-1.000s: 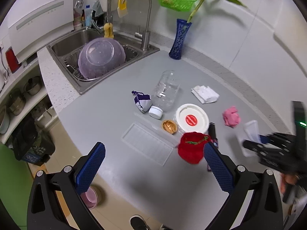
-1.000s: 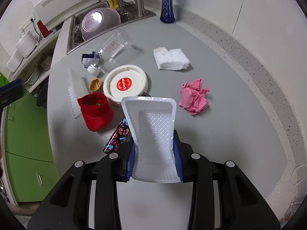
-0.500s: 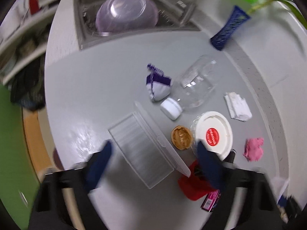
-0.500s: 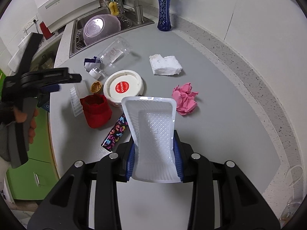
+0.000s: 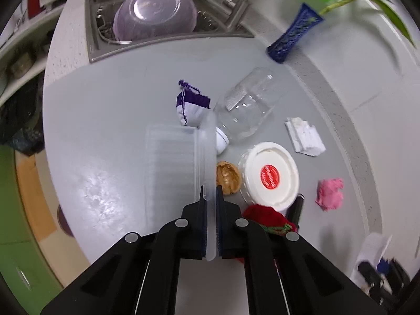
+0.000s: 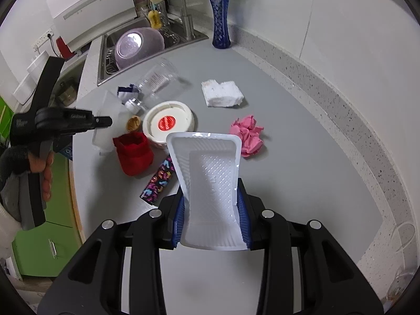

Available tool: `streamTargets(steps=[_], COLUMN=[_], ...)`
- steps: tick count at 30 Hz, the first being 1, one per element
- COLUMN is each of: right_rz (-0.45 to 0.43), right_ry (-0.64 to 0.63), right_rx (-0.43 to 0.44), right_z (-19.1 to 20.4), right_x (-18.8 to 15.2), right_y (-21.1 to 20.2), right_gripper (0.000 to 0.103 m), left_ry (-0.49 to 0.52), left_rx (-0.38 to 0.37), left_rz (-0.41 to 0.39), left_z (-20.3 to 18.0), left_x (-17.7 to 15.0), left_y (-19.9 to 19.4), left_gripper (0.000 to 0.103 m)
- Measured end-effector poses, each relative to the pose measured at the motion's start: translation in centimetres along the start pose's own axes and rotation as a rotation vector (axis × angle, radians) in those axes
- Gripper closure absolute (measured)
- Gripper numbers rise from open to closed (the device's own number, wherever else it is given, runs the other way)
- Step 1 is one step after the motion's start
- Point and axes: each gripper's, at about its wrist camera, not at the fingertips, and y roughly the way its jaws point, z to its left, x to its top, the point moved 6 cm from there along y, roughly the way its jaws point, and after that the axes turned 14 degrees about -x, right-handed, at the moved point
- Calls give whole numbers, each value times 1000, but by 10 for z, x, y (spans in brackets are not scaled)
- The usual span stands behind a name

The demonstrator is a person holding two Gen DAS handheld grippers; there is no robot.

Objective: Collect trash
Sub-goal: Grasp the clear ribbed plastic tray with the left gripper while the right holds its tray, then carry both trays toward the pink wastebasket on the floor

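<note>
My left gripper (image 5: 210, 197) is shut on the rim of a clear plastic tray (image 5: 170, 168) and holds it on edge over the grey counter (image 5: 110, 120). In the right wrist view the left gripper (image 6: 105, 122) grips that tray (image 6: 105, 120) at the left. My right gripper (image 6: 210, 199) is shut on a white plastic tray (image 6: 210, 173), held above the counter. Other trash lies between them: a clear bottle (image 5: 246, 105), a white lid (image 5: 270, 176), a red pouch (image 6: 134, 155), pink paper (image 6: 248, 134), white tissue (image 6: 221, 93), a purple-white wrapper (image 5: 191, 105).
A sink (image 5: 105, 44) with an upturned purple bowl (image 5: 155, 10) is at the back left. A blue vase (image 6: 219, 21) stands by the wall. A colourful flat packet (image 6: 158, 181) and a brown cap (image 5: 227, 178) lie near the lid. The counter edge drops to green cabinets (image 6: 39, 249) on the left.
My left gripper came down over the counter, shut on the clear tray's rim and tipped it up on edge. My right gripper kept hold of the white tray and rose slightly.
</note>
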Motion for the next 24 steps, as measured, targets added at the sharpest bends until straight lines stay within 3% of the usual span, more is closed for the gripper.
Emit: streamTargets(steps=[4,11,16,24], right_rz=[-30,-87,-127,-198], right_ry=[-20,-92,-168,-302], right_rx=[12,57,103,225], right_z=[11,54,106,235], right_x=[6,17,26,38], right_y=[-11,-35,-52,-94], right_gripper=[68,68,68,68], left_ry=[69,183,210,213], left_rx=[-12,-5,46,179], left_rz=[-29,-114,-163,-225], left_z=[-6,1,37,126], left_x=[-4,-18,-35,-69], left_y=[-25,-102,-165,-268], left_gripper=[98,98,98,98])
